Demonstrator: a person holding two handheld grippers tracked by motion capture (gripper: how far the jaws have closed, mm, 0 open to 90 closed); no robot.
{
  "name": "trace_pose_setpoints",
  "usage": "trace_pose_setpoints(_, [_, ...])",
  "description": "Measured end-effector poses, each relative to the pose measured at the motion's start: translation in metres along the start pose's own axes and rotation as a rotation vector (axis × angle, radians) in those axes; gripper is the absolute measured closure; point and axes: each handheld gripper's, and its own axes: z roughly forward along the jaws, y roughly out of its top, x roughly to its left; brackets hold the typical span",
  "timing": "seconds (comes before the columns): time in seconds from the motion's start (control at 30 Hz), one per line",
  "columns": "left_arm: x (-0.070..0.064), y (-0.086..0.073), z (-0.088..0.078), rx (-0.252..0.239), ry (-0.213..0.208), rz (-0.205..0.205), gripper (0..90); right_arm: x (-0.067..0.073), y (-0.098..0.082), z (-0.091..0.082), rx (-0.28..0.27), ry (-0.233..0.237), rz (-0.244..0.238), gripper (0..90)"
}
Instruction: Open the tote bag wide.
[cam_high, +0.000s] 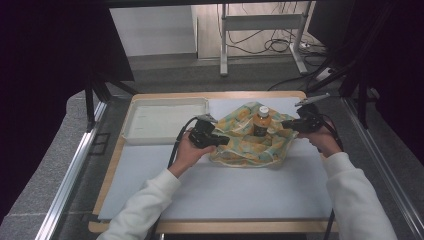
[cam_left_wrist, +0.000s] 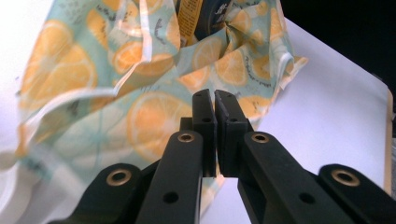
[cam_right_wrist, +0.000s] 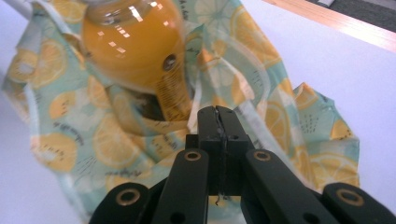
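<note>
Left gripper (cam_high: 222, 140): jaws pressed almost together, no cloth visibly between them, at the cloth's (cam_high: 248, 142) left edge, forearm angled in from the near edge. Right gripper (cam_high: 286, 124): jaws pressed together at the cloth's right edge. Bottle (cam_high: 261, 121): upright on the cloth, toward the worktop's (cam_high: 240, 192) far right. Tray (cam_high: 131, 131): far-left corner. Near half bare.
</note>
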Motion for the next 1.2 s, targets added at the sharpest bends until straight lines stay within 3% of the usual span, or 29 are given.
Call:
trace_pose_setpoints(0.2, [-0.005, -0.018, -0.018, -0.025, 0.021, 0.014, 82.3, 0.007, -0.004, -0.008, -0.015, 0.011, -0.013, 88.1])
trace_pose_setpoints(0.47, [-0.009, -0.045, -0.035, -0.051, 0.068, 0.017, 56.3, 0.016, -0.009, -0.014, -0.032, 0.024, -0.025, 81.0])
trace_pose_setpoints(0.6, [-0.008, -0.061, -0.044, -0.051, 0.078, 0.007, 49.3, 0.02, -0.01, -0.017, -0.038, 0.021, -0.024, 73.8])
trace_pose_setpoints(0.9, [-0.001, -0.081, -0.046, -0.03, 0.095, -0.023, 41.6, 0.026, -0.007, -0.016, -0.039, 0.02, -0.021, 61.6])
trace_pose_setpoints(1.2, [-0.006, -0.085, -0.057, -0.042, 0.114, -0.003, 37.8, 0.03, -0.005, -0.016, -0.036, 0.011, 0.0, 46.7])
